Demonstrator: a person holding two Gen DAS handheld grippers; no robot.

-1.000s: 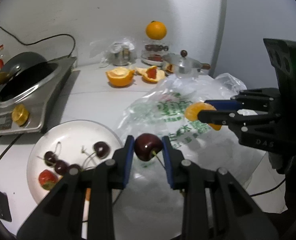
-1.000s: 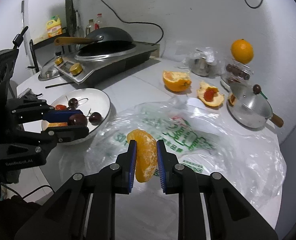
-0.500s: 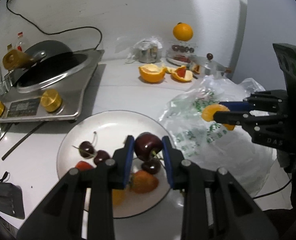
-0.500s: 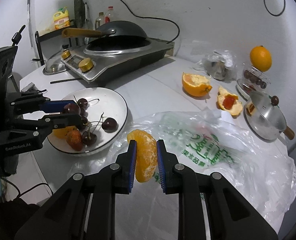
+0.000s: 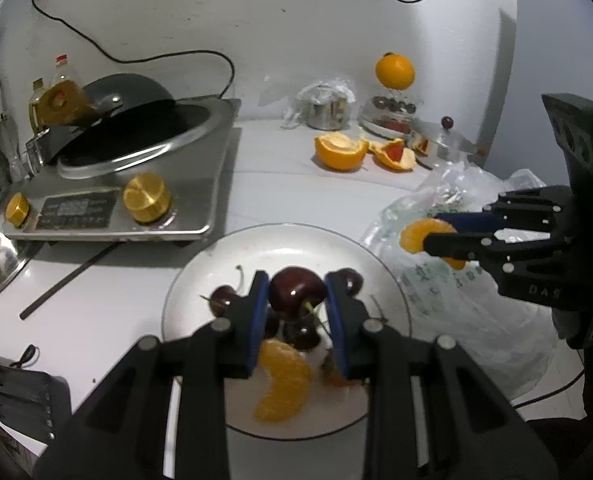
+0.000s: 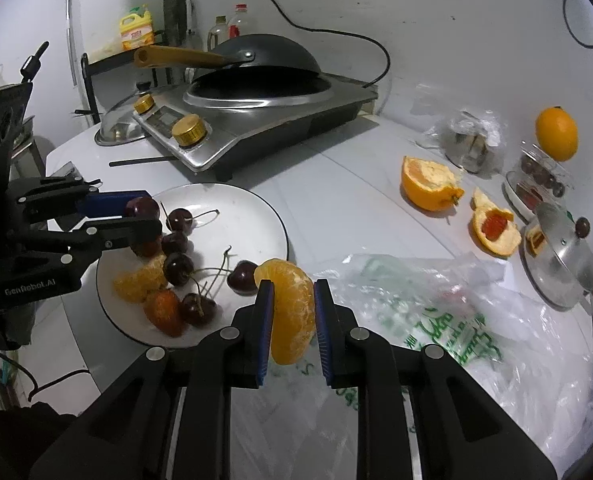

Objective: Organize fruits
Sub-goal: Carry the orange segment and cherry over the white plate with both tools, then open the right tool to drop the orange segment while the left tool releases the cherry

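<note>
Dark red, glossy and round, the cherry (image 5: 295, 291) sits pinched between the blue pads of the left tool (image 5: 296, 300), low in the centre of the left wrist view, hovering over the white round plate (image 5: 256, 248). That tool is closed on the cherry, with its thin green stem (image 5: 316, 316) hanging down below the pads. On the plate lie more dark cherries (image 6: 178, 268), a pale orange tangerine segment (image 5: 282, 384) and a small red strawberry (image 6: 164, 312).

The right tool (image 6: 294, 312) is closed on a second peeled orange tangerine segment (image 6: 292, 312), gripped across its flat faces. In the right wrist view it hangs at lower centre, over the near right rim of the plate where the crumpled clear plastic bag with green print (image 6: 436, 320) begins on the white counter (image 6: 336, 184).

Both fruits look light, so weight should be no trouble. The cherry is probably firm but slick-skinned and round, so it may squirt out or roll once freed; holding it across its widest part, as now, seems safest. The segment is likely soft and juicy with a thin membrane, so a hard squeeze could burst it; a gentle hold on the broad sides suits it.
</note>
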